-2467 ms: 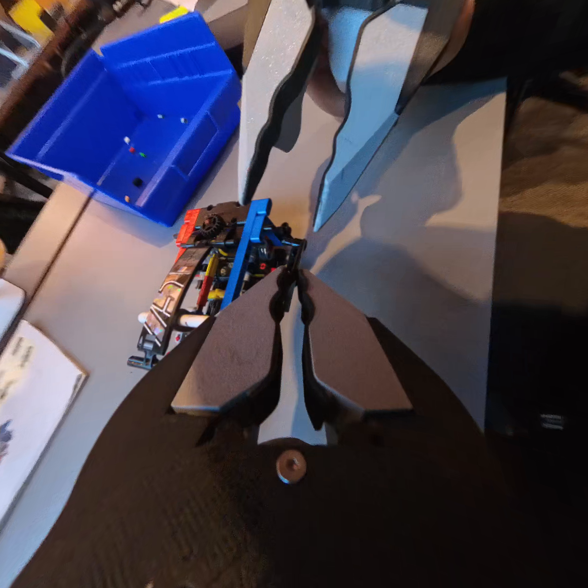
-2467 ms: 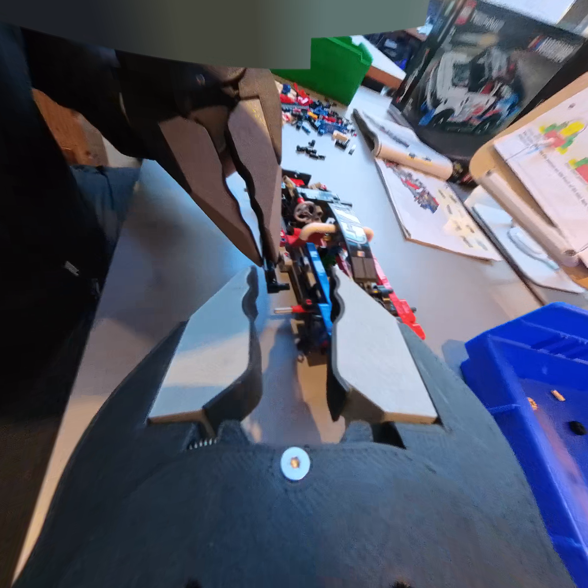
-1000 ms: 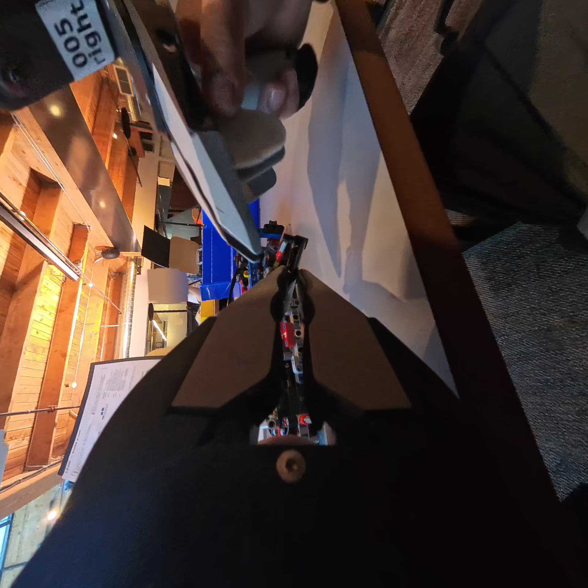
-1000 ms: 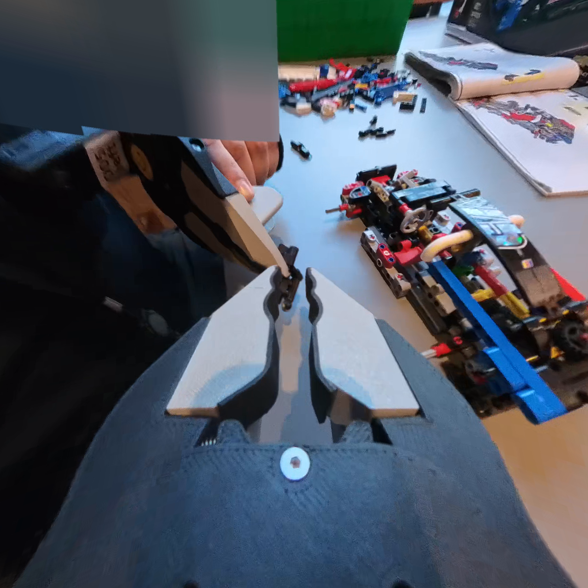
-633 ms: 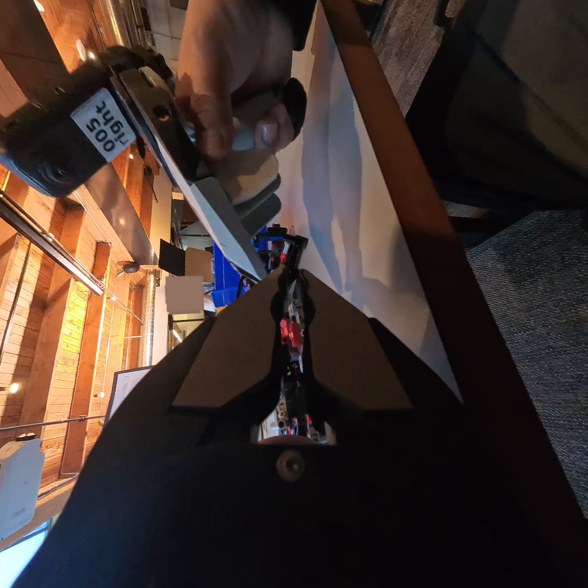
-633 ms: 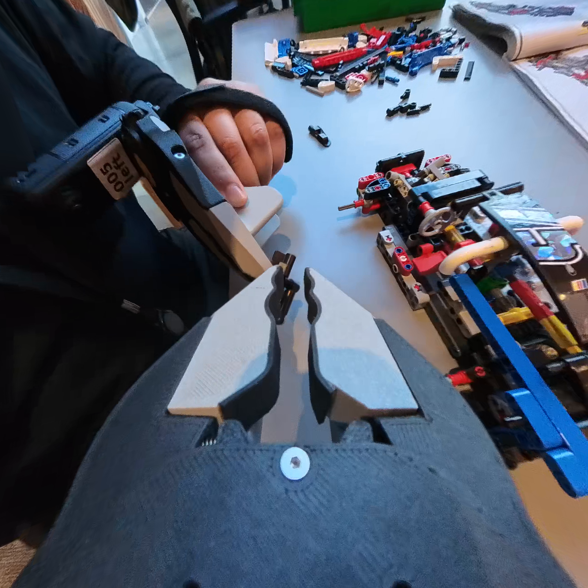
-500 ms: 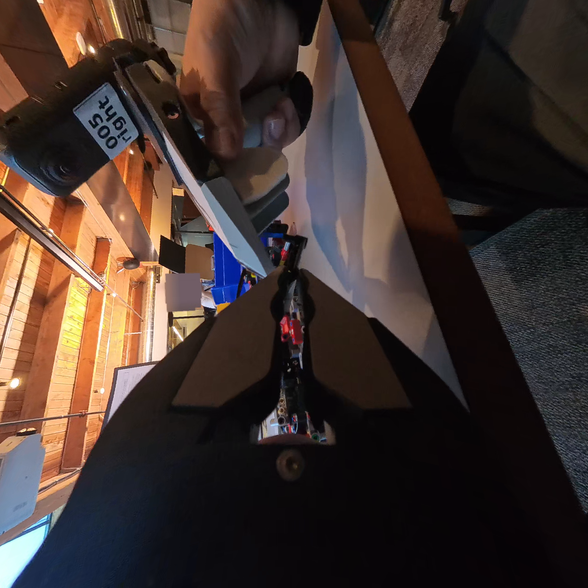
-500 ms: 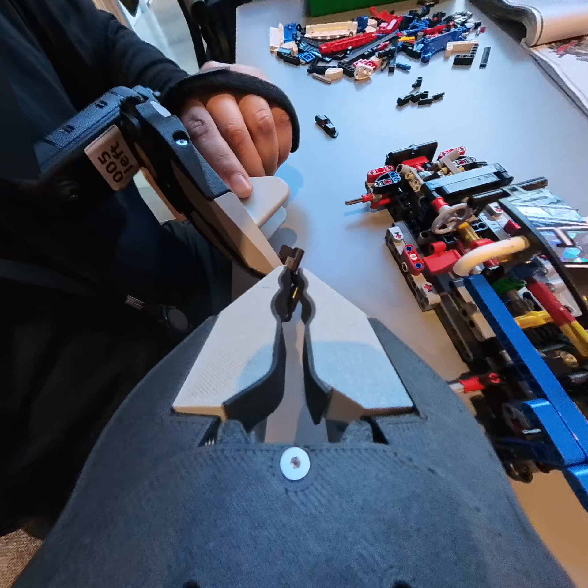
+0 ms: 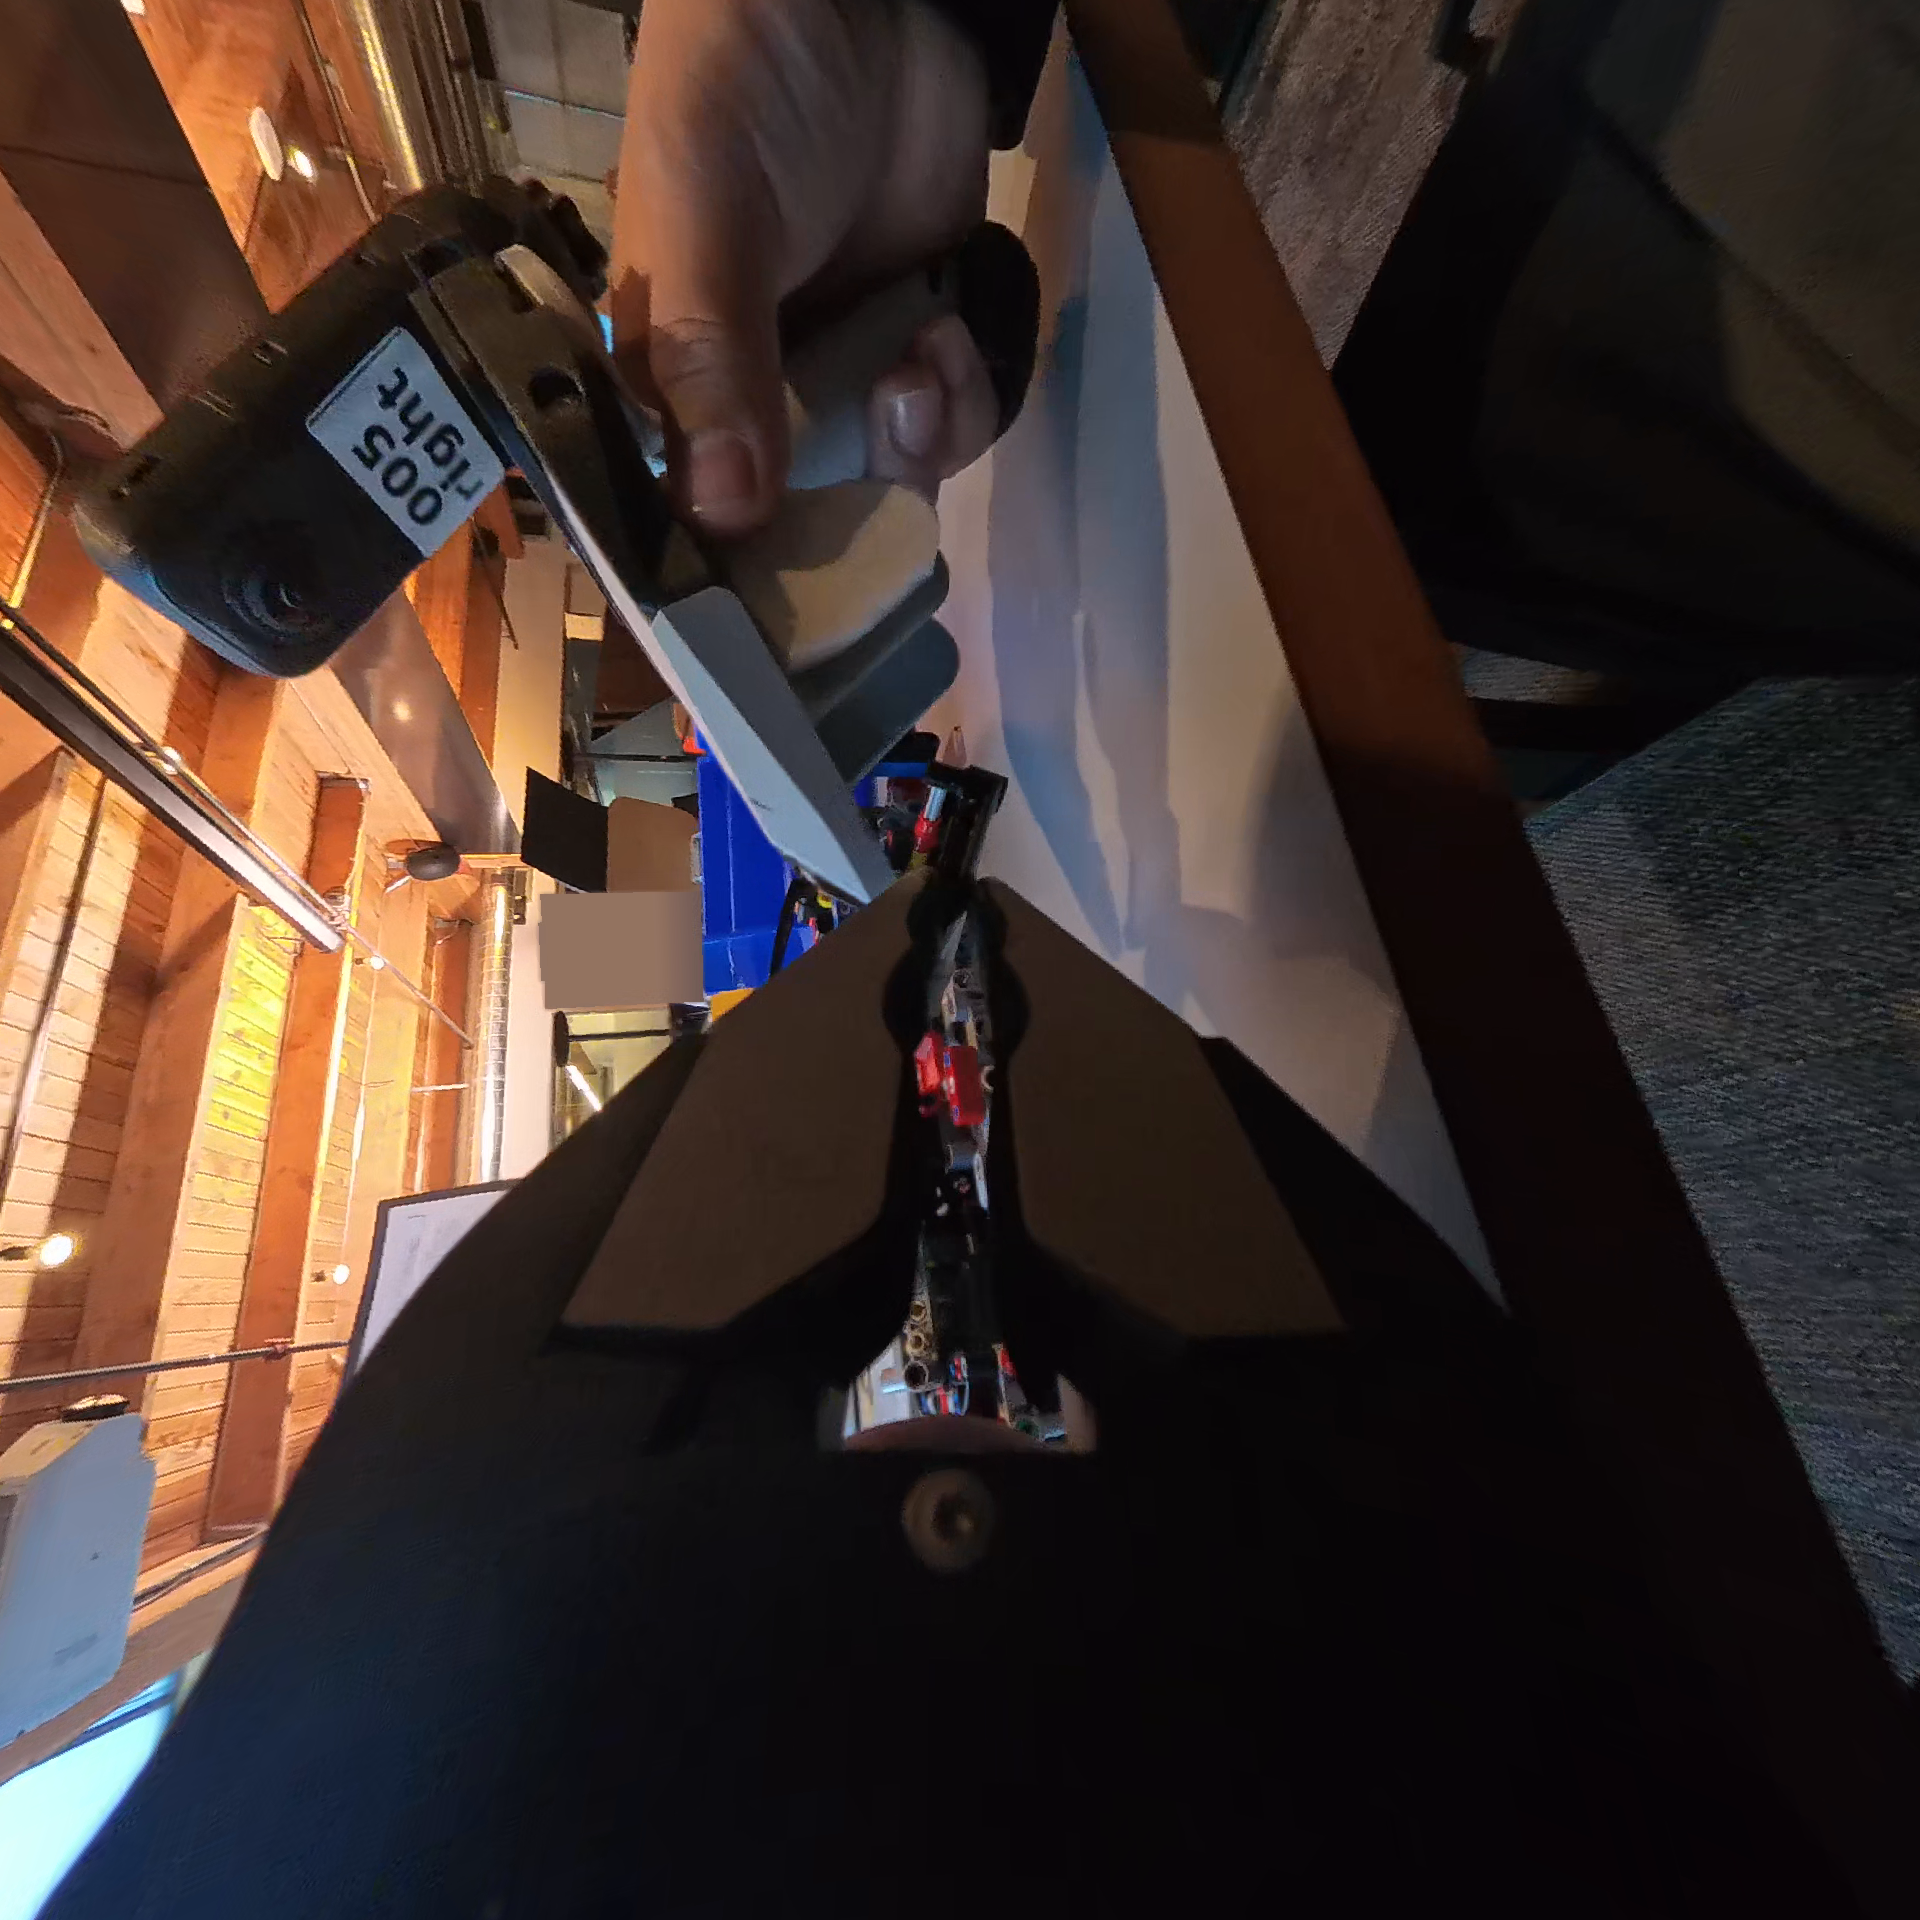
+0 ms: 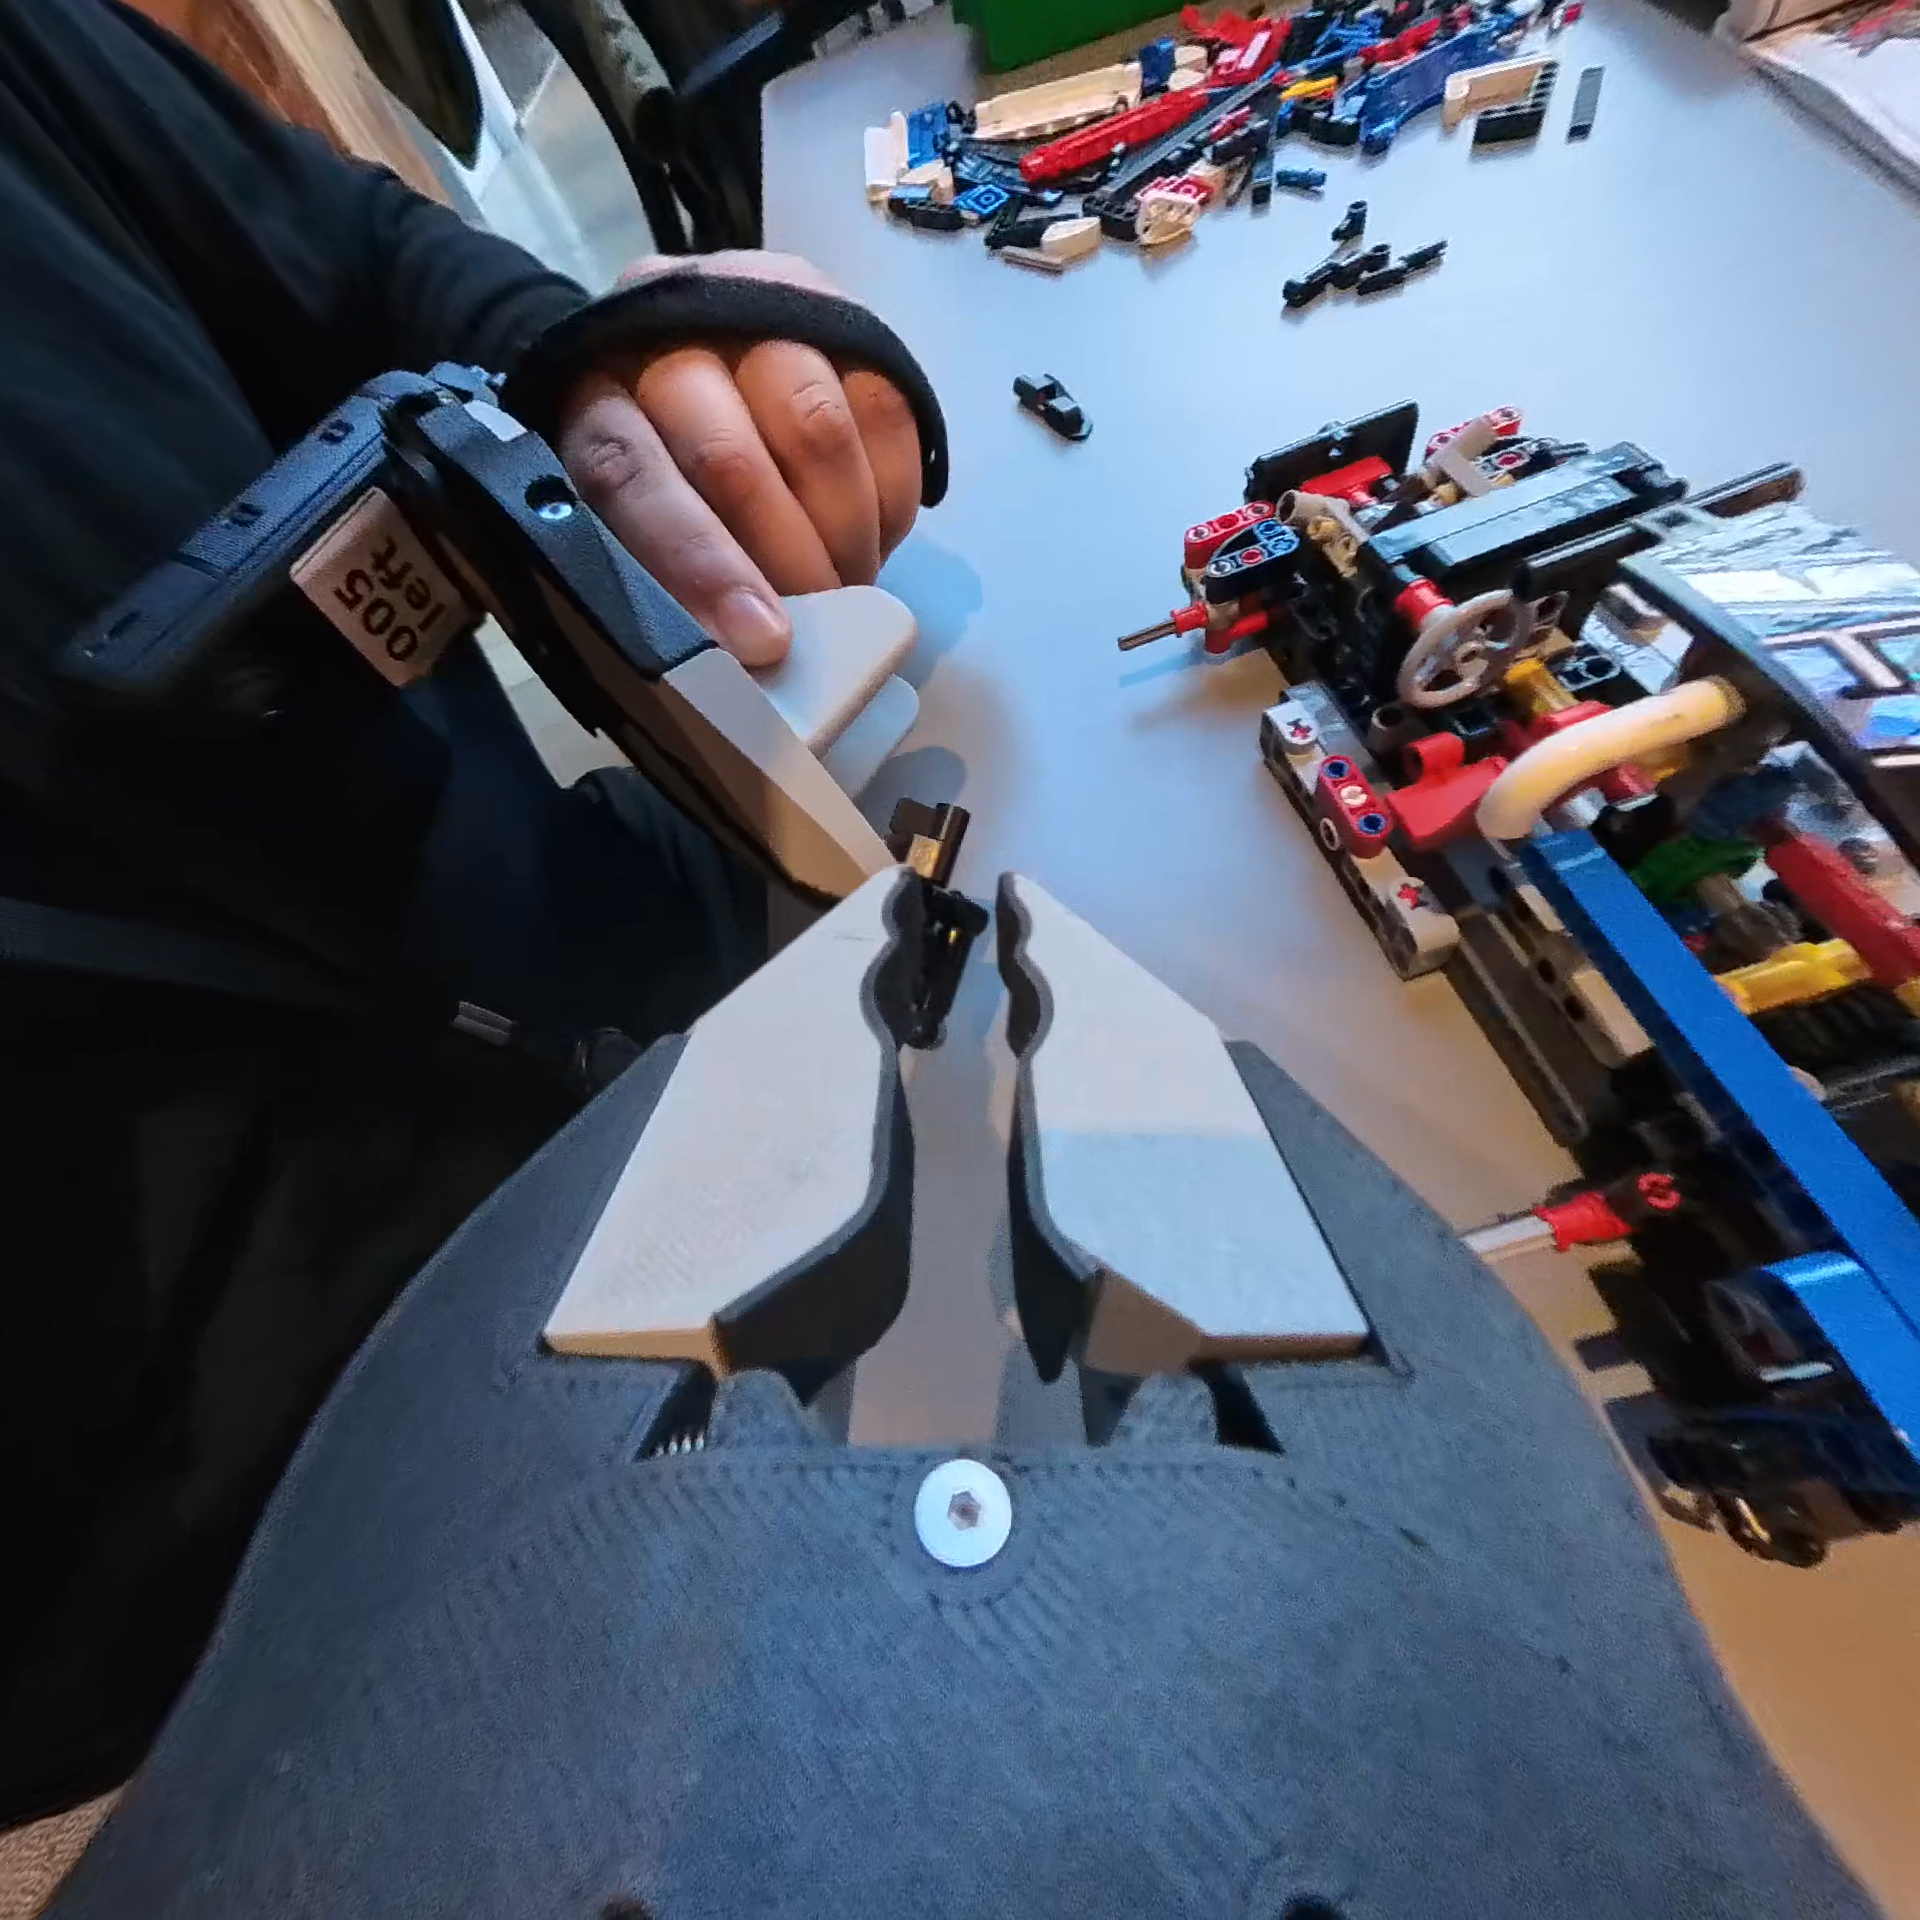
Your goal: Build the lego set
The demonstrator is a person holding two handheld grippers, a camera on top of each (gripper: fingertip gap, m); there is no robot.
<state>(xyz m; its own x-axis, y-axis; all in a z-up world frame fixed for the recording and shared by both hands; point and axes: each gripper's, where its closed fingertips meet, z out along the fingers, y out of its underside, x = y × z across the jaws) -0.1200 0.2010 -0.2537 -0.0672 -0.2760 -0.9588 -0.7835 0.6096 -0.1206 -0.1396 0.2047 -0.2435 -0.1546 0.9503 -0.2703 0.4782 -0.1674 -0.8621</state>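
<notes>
Left wrist view: the left hand-held gripper [image 9: 951,914] has its tan fingers clamped together on a small black lego connector piece [image 9: 943,940], pinched at the tips. From eleven o'clock the right hand-held gripper [image 9: 868,883], held by a person's hand [image 9: 800,249], brings its grey tip right against that piece. Past the tips, toward twelve o'clock, a part of the black, red and blue lego car model [image 9: 951,821] shows on the pale grey surface [image 9: 1101,644]. A blue plastic bin [image 9: 738,862] sits at ten o'clock; its contents are hidden.

Right wrist view: the right hand-held gripper [image 10: 951,914] has its grey fingers a narrow gap apart, the small black lego connector piece [image 10: 930,961] lying against the left finger only. The left hand-held gripper [image 10: 883,868] enters from ten o'clock and grips the piece's upper end. The lego car model [image 10: 1579,790] lies on the pale grey surface [image 10: 1091,790] at three o'clock, well apart from both grippers. A loose pile of mixed lego parts [image 10: 1195,114] lies at twelve o'clock.
</notes>
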